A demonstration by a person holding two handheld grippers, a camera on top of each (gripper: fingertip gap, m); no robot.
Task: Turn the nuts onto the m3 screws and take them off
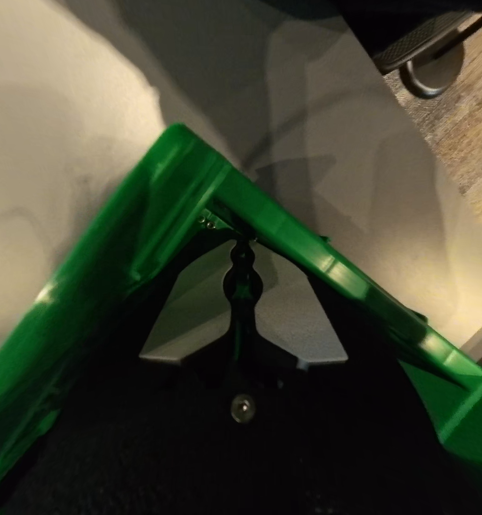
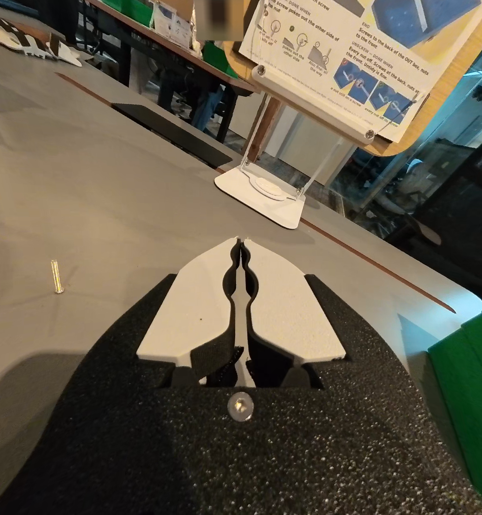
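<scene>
Grey tabletop beneath everything. Green box, corner just ahead of the left gripper, fingertips together there, grasp impossible to tell. Right gripper clenched on nothing, above the tabletop. Small screw standing head-down at left, well apart.

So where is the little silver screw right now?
In the right wrist view the screw lies alone on the grey table, off to the left of the shut right gripper, which is not touching it.
</scene>
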